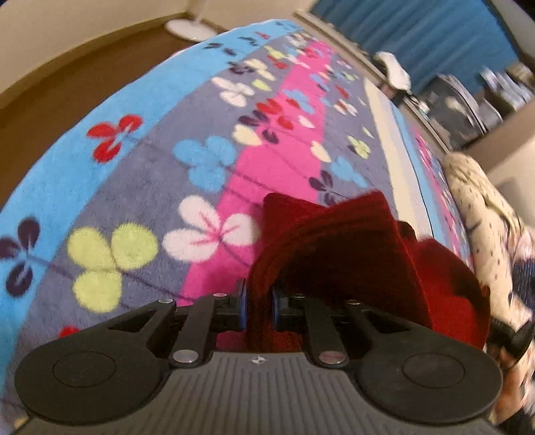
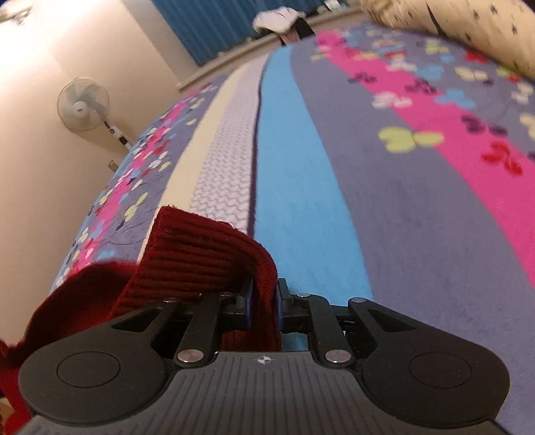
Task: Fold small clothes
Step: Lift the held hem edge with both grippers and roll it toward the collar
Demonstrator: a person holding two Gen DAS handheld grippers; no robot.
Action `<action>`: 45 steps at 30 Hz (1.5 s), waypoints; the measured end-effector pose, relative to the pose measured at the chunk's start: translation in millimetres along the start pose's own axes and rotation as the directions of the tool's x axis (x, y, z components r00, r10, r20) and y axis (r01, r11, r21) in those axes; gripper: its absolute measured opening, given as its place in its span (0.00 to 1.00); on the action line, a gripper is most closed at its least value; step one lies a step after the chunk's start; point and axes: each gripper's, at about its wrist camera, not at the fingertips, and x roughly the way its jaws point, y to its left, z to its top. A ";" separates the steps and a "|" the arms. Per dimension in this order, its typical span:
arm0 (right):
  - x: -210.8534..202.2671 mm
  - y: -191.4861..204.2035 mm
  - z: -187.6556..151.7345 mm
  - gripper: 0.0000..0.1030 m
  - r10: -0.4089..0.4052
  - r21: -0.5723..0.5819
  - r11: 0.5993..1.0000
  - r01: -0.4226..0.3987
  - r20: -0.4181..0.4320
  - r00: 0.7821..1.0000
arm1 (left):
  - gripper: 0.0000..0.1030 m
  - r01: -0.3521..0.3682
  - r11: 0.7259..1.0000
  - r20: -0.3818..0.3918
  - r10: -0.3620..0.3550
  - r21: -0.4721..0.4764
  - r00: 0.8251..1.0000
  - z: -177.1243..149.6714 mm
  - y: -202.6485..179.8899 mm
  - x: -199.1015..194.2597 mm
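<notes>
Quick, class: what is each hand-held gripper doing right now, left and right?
Left hand-held gripper: closed, holding the dark red knitted garment.
Right hand-held gripper: closed, holding the same garment by its ribbed edge.

My right gripper [image 2: 264, 302] pinches a ribbed band of the dark red knit garment [image 2: 200, 254] between its blue pads [image 2: 248, 306], and the rest of the cloth sags off to my left. Beneath it lies the flowered blanket [image 2: 418, 200], striped blue, grey and pink. A white fan [image 2: 83, 103] stands by the cream wall, and a blue curtain [image 2: 214, 23] hangs beyond the bed's far edge.
</notes>
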 end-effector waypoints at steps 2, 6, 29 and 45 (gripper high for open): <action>-9.9 2.4 5.3 0.12 0.050 -0.017 0.999 -0.049 0.042 0.998 | 0.13 0.033 0.999 0.048 -0.034 0.035 0.998 2.8 -2.1 -7.9; -28.0 -19.5 19.5 0.06 0.238 0.152 0.949 -0.276 0.229 0.944 | 0.12 0.169 0.977 0.190 -0.143 -0.129 0.971 9.2 19.9 -23.3; 12.8 1.1 16.5 0.52 0.181 -0.057 0.982 -0.182 -0.036 0.983 | 0.62 -0.053 0.998 0.181 0.045 0.041 0.982 13.9 -17.5 5.4; 5.5 15.8 30.6 0.10 0.078 -0.052 0.996 -0.073 0.107 0.991 | 0.14 -0.160 0.986 0.283 0.141 0.043 0.949 28.0 -21.7 29.2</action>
